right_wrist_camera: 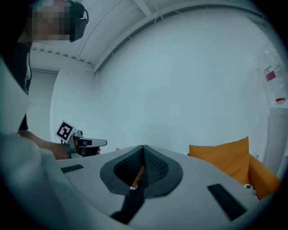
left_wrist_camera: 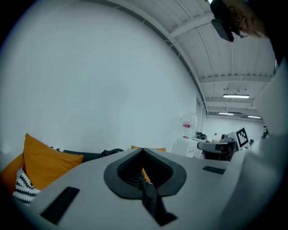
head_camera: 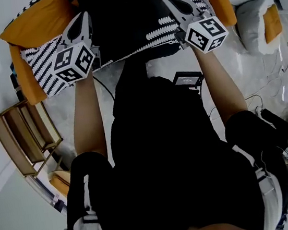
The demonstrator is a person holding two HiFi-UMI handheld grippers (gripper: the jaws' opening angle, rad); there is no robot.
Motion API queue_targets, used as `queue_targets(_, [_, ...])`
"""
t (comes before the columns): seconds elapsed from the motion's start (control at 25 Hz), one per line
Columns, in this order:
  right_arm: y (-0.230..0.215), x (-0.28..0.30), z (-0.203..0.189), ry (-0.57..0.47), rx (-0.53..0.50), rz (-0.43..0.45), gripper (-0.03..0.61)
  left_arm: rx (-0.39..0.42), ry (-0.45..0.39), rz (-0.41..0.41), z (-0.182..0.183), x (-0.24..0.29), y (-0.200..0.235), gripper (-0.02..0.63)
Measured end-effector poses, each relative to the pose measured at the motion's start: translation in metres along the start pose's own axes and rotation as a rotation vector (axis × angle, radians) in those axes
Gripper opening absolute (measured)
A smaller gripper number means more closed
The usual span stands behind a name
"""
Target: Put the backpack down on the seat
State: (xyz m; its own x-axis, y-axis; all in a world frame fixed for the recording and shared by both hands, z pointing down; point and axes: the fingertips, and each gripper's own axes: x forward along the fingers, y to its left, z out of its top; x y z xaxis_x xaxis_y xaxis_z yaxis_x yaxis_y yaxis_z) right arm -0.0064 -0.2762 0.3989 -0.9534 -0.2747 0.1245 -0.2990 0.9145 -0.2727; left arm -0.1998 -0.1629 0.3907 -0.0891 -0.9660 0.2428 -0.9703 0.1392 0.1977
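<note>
At the top centre of the head view the black backpack (head_camera: 121, 20) sits between the two grippers. It is over the seat (head_camera: 41, 73), whose black-and-white patterned cover shows on either side of it. Orange cushions (head_camera: 37, 20) flank it toward the upper left and upper right corners. Whether the bag's base already rests on the seat or hangs just above it cannot be told from here.

The left gripper (head_camera: 83, 21) is at the bag's left edge and the right gripper (head_camera: 171, 3) at its right edge, with both arms stretched forward. Holding it from both sides probably keeps the bag level and square to the seat as it comes down, so it does not swing from one point.

In the left gripper view the jaws are pressed together on a thin black strap (left_wrist_camera: 150, 200), which runs out from between the pads toward the lower edge of the frame. The right gripper view shows the same thing, its pads closed tight on a black strap (right_wrist_camera: 132, 202). Both straps appear to belong to the backpack. Pinching straps gives a firm hold on a soft bag that offers no rigid edge.

The placing looks close to done, and what remains is to let the weight settle on the seat before the straps are released
</note>
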Motion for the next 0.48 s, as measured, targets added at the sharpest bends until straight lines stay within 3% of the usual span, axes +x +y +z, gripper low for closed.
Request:
queue_targets(0.2, [0.033,-0.071,0.031,-0.109,-0.023,-0.007,0.032,-0.063,-0.016,-0.059,0.012,-0.051,-0.048,0.017])
queue_targets(0.48, [0.072,-0.126,0.059,-0.175,-0.067,-0.037,0.032,0.055,-0.121,-0.140,0.037,-0.116,-0.106,0.015])
